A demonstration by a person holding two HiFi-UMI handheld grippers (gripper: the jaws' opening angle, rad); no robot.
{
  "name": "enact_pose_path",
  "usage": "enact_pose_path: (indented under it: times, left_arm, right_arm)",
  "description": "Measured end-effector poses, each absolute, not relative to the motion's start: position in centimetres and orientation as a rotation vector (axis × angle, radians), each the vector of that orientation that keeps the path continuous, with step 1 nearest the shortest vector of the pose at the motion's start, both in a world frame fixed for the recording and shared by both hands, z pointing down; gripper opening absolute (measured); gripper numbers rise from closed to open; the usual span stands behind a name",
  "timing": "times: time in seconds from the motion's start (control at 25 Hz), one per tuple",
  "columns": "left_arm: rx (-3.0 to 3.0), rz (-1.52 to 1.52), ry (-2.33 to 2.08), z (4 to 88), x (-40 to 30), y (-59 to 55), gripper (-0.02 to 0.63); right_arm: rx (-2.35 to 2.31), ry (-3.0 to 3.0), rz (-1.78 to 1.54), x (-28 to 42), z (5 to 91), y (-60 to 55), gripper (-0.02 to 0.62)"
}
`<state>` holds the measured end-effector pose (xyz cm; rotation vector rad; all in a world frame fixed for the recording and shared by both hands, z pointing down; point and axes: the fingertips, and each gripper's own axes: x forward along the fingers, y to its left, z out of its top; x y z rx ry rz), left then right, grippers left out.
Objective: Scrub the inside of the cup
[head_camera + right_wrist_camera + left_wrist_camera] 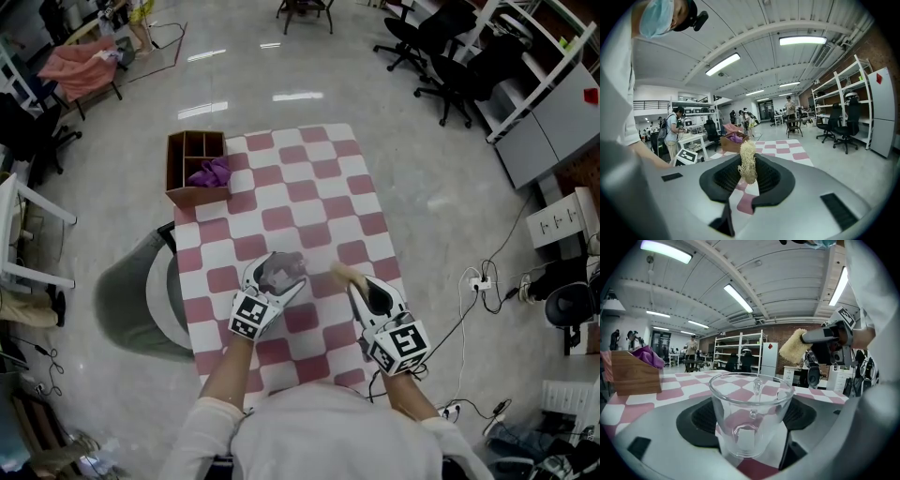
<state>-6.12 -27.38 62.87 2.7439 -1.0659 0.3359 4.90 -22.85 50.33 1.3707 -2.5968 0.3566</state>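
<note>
The left claw (pixel 750 439) is closed narrow on a clear glass cup with a small handle (pixel 751 414). Its black pads press the wall from both sides, so the cup sits upright just ahead of the claw with its mouth open and unobstructed. That grip probably serves to brace the cup against the push of scrubbing. I cannot tell whether the base rests on the pink-and-white chequered bench (pixel 309 183) or hangs just above it.

The right claw (pixel 747 183) is clamped on a pale, straw-coloured fibrous scrubbing pad (pixel 747 163). Most of the pad sticks out beyond the jaw tips, likely so that the free end can reach down into the glass while the claw itself stays outside the rim.

From the left claw, the pad lies up and to the right, near the rim but apart from it, and nothing is inside the cup. The scrubbing looks not yet begun; the pad must next drop through the mouth.

Far beyond both claws, at the bench's far corner, a brown wooden divided box (pixel 195 167) holds a crumpled purple cloth (pixel 211 172), well out of the way.
</note>
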Motion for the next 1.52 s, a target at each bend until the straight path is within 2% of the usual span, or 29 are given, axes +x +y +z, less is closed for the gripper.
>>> enact_pose_path:
  times: [0.44, 1.12, 1.52]
  left_arm:
    - [2.779, 0.439, -1.024, 62.4, -5.7, -25.6, 0.379]
    - [2.801, 0.394, -1.209, 54.0, -6.2, -20.8, 0.379]
    - [2.793, 0.513, -1.293, 51.7, -5.3, -17.6, 0.379]
  right_arm:
    - [1.337, -2.654, 0.306, 4.4, 48.0, -21.6, 0.085]
    - [1.2, -2.849, 0.227, 3.1, 42.6, -17.6, 0.086]
    - [1.079, -2.942, 0.198, 3.5, 41.0, -15.1, 0.086]
